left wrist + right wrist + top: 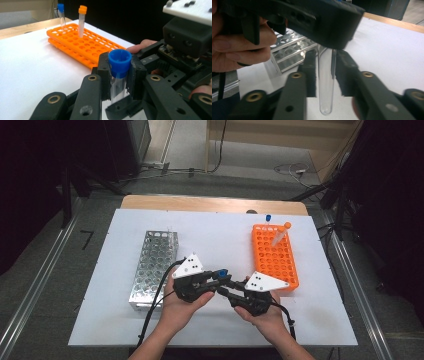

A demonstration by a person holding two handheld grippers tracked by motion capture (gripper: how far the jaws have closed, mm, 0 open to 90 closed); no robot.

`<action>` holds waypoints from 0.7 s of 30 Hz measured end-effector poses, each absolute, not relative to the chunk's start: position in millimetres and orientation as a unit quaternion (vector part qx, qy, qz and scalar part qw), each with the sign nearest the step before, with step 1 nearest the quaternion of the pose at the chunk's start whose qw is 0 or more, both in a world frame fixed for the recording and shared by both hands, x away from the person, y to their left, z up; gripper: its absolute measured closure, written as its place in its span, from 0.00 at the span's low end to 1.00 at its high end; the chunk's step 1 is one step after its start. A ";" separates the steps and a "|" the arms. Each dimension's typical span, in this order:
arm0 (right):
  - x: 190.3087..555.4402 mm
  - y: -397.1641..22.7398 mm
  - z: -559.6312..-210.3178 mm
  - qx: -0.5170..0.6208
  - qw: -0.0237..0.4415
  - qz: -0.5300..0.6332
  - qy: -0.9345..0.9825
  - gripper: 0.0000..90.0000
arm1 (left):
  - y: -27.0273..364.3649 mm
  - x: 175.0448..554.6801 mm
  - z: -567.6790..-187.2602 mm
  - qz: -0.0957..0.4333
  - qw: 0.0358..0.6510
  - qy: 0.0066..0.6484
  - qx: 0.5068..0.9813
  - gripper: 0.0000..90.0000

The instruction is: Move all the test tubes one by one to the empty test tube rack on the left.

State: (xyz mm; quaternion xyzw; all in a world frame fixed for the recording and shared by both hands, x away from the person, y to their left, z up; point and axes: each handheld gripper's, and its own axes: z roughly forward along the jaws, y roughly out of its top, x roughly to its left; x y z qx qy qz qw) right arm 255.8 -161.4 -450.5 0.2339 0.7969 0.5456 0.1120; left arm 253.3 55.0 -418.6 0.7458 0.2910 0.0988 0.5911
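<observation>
Blue-capped tube passing between the two grippers

High view: the left gripper (216, 281) and right gripper (226, 290) meet nose to nose near the front of the white table (115, 320), between the metal rack (152, 267) and the orange rack (274, 256). The blue-capped tube (222, 273) sits where the jaws meet.

Left gripper view: the left jaws are pressed onto the tube (118, 75) just under its blue cap (120, 60), pads against the clear wall. Farther off, two capped tubes stand in the orange rack (85, 46).

Right gripper view: the tube (326, 80) hangs round end down between the right jaws, which stand slightly apart; a thin gap shows on each side, so they seem not to pinch it.

Handling, as I judge it: light, stiff, smooth and slippery, thin-walled and likely to crack under a hard squeeze. Best gripped high on the wall, just beneath the cap, whose rim stops it sliding down
</observation>
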 end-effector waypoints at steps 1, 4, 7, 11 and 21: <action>256.7 -162.5 -450.3 0.235 0.110 0.547 0.795 0.64 | 56.4 253.5 -417.8 0.103 0.590 0.292 0.746 0.84; 261.5 -166.7 -449.8 0.242 0.098 0.547 0.796 0.48 | 62.1 254.9 -415.8 0.114 0.589 0.296 0.744 0.84; 266.0 -170.8 -450.7 0.246 0.098 0.541 0.798 0.28 | 69.3 256.8 -413.4 0.124 0.589 0.302 0.739 0.84; 269.3 -176.4 -450.7 0.247 0.105 0.532 0.803 0.11 | 82.6 259.6 -408.4 0.142 0.589 0.313 0.732 0.84; 278.7 -194.3 -450.0 0.266 0.105 0.539 0.792 0.00 | 126.7 271.7 -395.4 0.191 0.586 0.347 0.707 0.84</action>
